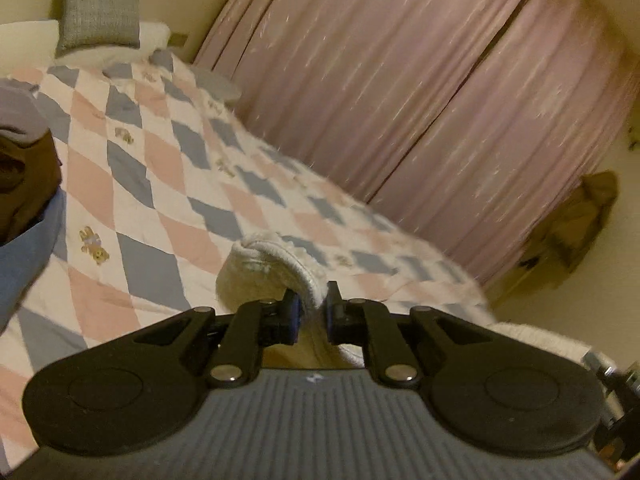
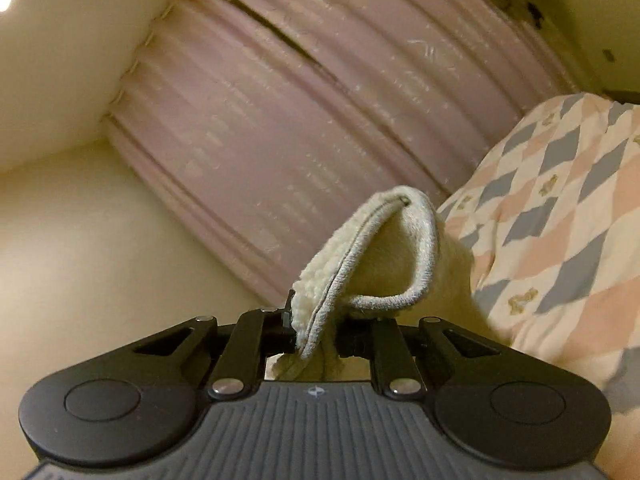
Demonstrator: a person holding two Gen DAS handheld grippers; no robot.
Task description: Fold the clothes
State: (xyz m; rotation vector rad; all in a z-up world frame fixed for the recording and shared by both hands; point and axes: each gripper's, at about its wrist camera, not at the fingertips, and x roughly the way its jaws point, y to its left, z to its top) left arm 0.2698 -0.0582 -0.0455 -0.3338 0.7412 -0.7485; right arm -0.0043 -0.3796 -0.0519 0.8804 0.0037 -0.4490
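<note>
A cream fleece garment (image 1: 264, 272) with a ribbed edge hangs between both grippers above the bed. In the left wrist view my left gripper (image 1: 312, 312) is shut on a fold of that hem, and the cloth bulges up to the left of the fingers. In the right wrist view my right gripper (image 2: 316, 328) is shut on another part of the cream garment (image 2: 384, 256), whose grey-trimmed edge loops up and over to the right. Most of the garment lies hidden below the gripper bodies.
The bed carries a quilt (image 1: 160, 184) of pink, blue and white diamonds. A grey pillow (image 1: 100, 4) stands at its head. Dark and blue clothes (image 1: 24, 200) are piled at the left edge. Pink curtains (image 1: 420, 80) hang behind the bed, and a tan garment (image 1: 576, 224) hangs at far right.
</note>
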